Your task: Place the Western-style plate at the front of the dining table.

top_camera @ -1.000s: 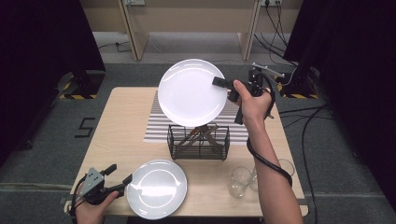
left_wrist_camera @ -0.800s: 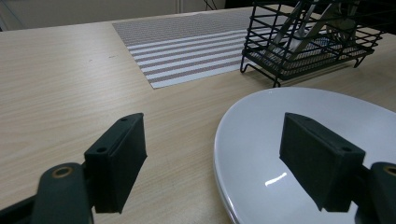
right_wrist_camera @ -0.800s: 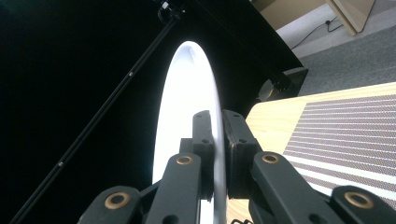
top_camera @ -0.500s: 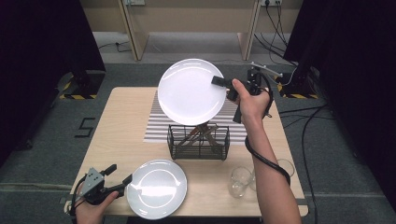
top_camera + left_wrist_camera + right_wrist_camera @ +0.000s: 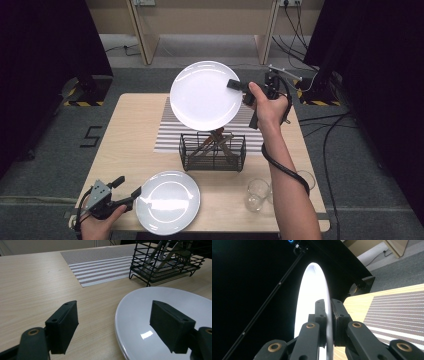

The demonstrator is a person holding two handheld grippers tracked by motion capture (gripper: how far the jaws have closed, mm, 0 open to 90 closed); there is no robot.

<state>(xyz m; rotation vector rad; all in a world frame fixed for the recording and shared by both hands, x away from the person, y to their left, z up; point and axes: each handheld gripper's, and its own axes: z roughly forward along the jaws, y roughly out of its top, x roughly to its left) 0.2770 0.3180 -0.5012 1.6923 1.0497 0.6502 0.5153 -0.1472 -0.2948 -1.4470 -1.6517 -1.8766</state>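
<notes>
- Jaws: right gripper (image 5: 235, 84) clamped on the raised white plate (image 5: 205, 95)'s rim; left gripper (image 5: 127, 187) spread wide, grasping nothing.
- Black wire cutlery basket (image 5: 213, 151) sits right under that plate; second plate (image 5: 167, 202) and glasses (image 5: 256, 194) along the bench (image 5: 125, 135) edge.

Grey floor (image 5: 60, 150), wooden table (image 5: 125, 130), black curtains (image 5: 45, 45)

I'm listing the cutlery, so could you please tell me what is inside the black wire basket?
The black wire basket holds several utensils leaning crossed, wooden and metal handles showing. Their exact kinds and number cannot be told; the wire covers their lower ends.
</notes>
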